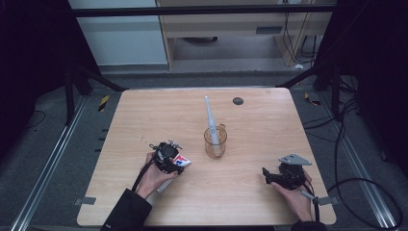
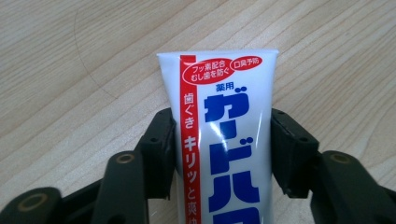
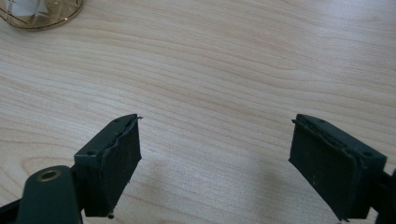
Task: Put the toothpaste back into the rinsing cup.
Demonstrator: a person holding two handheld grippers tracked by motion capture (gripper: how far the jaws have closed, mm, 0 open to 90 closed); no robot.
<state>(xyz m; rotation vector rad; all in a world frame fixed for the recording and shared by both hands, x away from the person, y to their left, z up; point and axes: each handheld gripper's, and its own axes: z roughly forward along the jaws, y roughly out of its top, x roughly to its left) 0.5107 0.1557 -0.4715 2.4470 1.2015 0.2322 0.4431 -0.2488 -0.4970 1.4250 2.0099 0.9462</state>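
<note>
Down on the worktop (image 1: 250,159), a soft, light toothpaste tube (image 2: 224,140) lies between the left tool's (image 2: 223,149) pads, which clasp its flat sides; squeezing mid-body looks safest. The right tool (image 3: 217,163) gapes empty.

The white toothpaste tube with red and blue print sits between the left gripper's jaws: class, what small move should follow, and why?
Probably lift the white toothpaste tube slightly off the wooden table. The left gripper has both pads against its sides, while the amber glass cup holding a white toothbrush stands nearby.
</note>
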